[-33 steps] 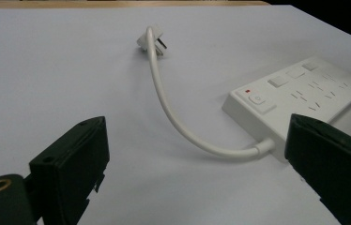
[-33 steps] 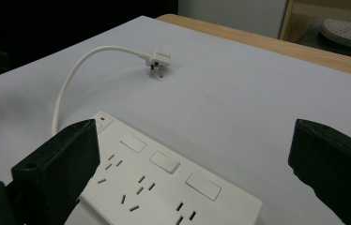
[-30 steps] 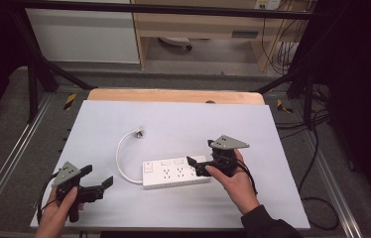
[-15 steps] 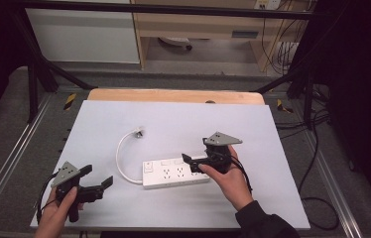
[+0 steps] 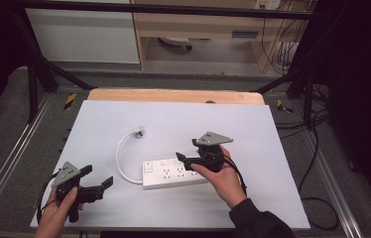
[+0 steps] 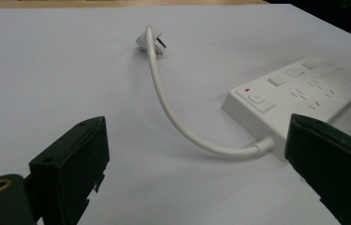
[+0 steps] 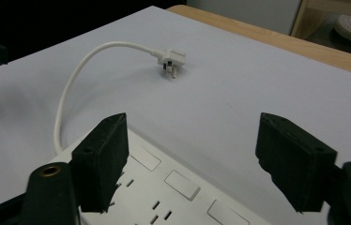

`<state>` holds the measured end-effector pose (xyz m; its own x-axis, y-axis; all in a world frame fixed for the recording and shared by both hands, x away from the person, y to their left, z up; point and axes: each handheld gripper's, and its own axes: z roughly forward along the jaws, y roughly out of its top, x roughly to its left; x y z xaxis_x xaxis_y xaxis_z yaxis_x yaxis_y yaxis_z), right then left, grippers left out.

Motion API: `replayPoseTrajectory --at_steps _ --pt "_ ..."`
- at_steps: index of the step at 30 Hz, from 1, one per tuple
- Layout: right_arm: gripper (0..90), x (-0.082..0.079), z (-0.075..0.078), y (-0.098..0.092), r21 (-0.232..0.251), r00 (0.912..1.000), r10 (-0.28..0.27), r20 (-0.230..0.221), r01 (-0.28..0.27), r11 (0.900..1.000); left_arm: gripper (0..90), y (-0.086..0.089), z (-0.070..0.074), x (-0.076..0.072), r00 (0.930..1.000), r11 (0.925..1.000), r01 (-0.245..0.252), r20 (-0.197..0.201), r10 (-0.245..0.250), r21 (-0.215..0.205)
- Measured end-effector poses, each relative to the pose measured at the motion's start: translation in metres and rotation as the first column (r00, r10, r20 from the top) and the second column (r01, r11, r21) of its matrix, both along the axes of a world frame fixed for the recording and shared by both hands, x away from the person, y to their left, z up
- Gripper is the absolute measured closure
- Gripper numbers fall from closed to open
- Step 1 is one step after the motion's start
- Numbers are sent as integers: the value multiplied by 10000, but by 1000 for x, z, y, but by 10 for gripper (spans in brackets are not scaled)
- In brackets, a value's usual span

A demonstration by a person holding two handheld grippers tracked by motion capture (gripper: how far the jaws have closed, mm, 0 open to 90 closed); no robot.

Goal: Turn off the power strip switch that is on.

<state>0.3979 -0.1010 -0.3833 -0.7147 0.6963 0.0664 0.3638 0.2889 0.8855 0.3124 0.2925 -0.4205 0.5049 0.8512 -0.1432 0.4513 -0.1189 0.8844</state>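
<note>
Since a second ago we've slid our right gripper (image 5: 186,159), jaws open, over the power strip (image 5: 173,173), probably pressing a switch next, while left gripper (image 5: 96,181) waits open nearby.

Smooth white plastic power strip (image 5: 176,172); matt white table (image 5: 273,129).

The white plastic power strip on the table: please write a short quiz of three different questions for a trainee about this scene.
1. True or false: the white plastic power strip has its short white cable's plug lying loose on the white table top.
2. Which is above the strip? A: the left gripper. B: the right gripper.
3. Fill in: the jaws of both grippers are ____.

Key: 1 true; 2 B; 3 open.
</note>
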Motion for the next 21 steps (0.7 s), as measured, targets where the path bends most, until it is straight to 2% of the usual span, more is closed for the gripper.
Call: replayPoseTrajectory --at_steps 1,3,6,7,12,13,21 --pt "343 0 -1 2 -66 10000 51 -17 -51 10000 66 0 0 0 10000 10000 -11 -2 11 -10" --pt "365 1 -2 2 -125 10000 75 -2 -75 9999 66 0 0 0 10000 10000 5 8 -5 -9" --pt "448 1 -3 4 -251 9998 186 -11 -186 9995 66 0 0 0 10000 10000 8 9 -8 -13" --pt "506 2 -4 5 -312 9998 193 -19 -194 9993 67 0 0 0 10000 10000 7 15 -7 -13" --pt "585 3 -6 6 -556 10000 -7 43 10 9985 66 0 0 0 10000 10000 11 24 -11 -31" --pt "628 4 -7 7 -597 10000 -3 88 8 9982 66 0 0 0 10000 10000 0 13 0 -42" --pt "756 4 -11 13 -636 9996 174 224 -159 9979 66 0 1 0 10000 10000 0 38 0 -54"
